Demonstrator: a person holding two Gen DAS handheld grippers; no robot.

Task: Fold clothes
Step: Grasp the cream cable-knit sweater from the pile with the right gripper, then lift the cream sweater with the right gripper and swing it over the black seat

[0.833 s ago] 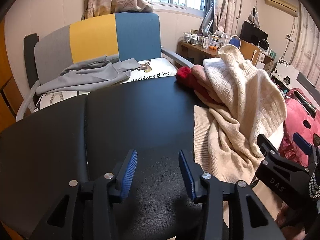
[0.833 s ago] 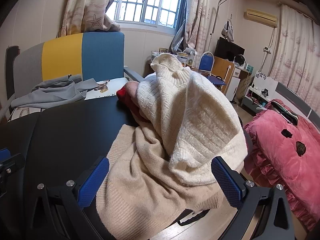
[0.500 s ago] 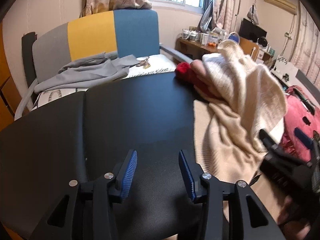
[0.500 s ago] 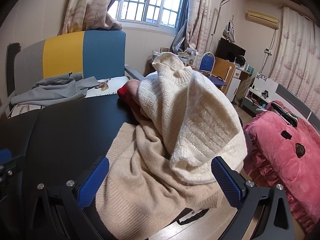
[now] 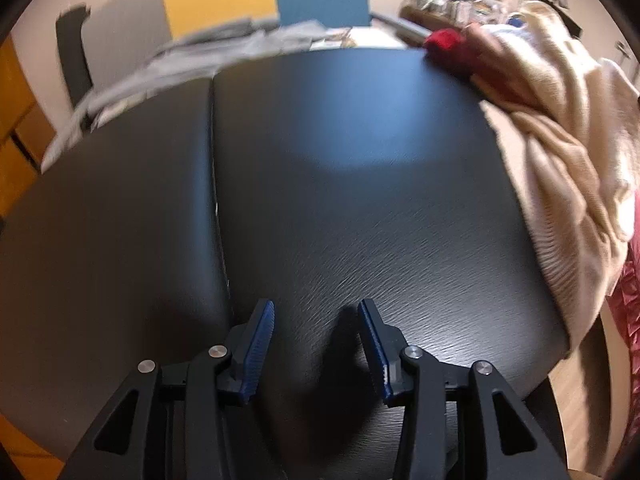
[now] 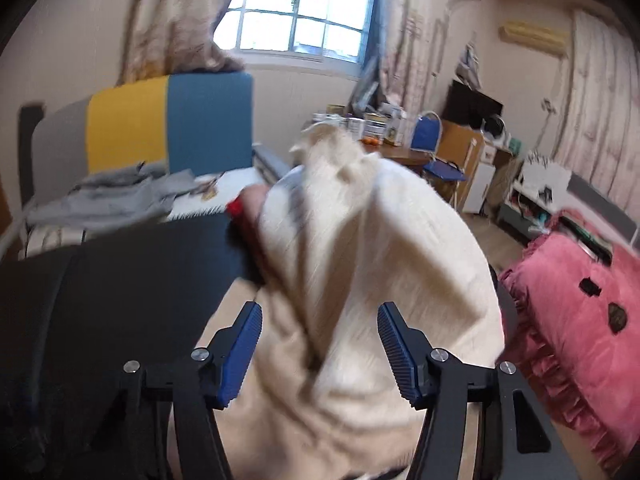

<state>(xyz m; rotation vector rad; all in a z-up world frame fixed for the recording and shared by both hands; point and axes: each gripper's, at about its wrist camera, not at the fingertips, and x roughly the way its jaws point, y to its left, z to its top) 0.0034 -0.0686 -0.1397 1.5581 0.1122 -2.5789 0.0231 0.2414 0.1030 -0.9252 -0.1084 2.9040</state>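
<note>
Left gripper (image 5: 316,344): jaws apart, nothing held, poised over the bare black table (image 5: 360,168). Right gripper (image 6: 320,354): jaws apart, with a bunched fold of the cream sweater (image 6: 372,248) lying between the pads; whether cloth is touched cannot be told through the blur. The sweater is heaped ahead of the right gripper and far right of the left one, partly overhanging the table edge.

Risks judged: several layers may be pinched together, spoiling the spread; the red garment (image 5: 448,46) beneath may be dragged along; the overhang may slide floorward.
</note>
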